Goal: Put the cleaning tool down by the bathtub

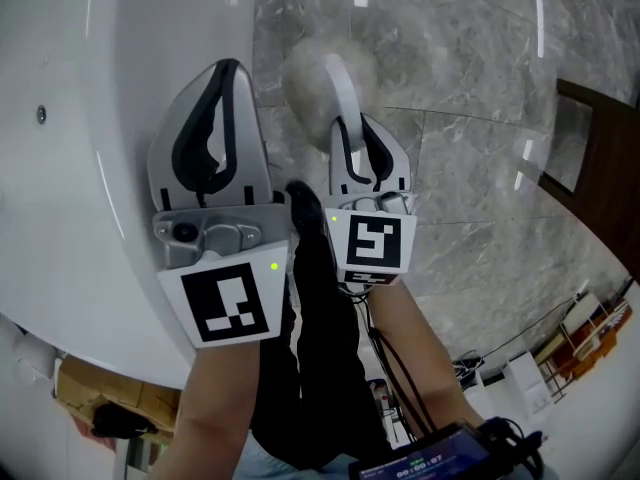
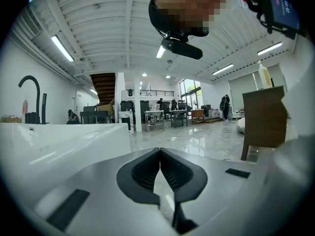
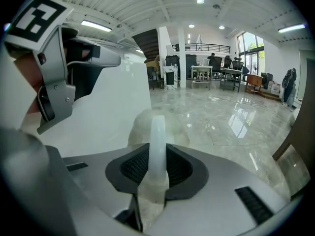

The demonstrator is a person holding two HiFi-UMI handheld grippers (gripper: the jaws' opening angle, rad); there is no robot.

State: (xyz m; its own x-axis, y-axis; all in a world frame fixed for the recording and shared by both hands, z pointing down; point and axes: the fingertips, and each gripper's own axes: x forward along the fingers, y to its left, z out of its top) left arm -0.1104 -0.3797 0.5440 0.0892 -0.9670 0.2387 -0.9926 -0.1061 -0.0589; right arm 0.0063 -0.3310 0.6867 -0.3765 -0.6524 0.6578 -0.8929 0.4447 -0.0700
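The white bathtub (image 1: 70, 168) curves along the left. Over its edge, the left tongs (image 1: 227, 66) are closed tip to tip with nothing between them. Just beside them, the right tongs (image 1: 357, 125) clamp the pale handle of the cleaning tool (image 1: 318, 73). Its fluffy head hangs over the marble floor (image 1: 470, 88), close to the tub's side. A wooden cabinet (image 1: 590, 138) stands at the far right.

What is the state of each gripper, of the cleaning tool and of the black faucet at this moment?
Left gripper: shut, nothing between its jaws.
Right gripper: shut on the cleaning tool, at its white handle.
Cleaning tool: held, fluffy head forward and down beside the bathtub; contact with the floor cannot be told.
Black faucet: no water visibly running.
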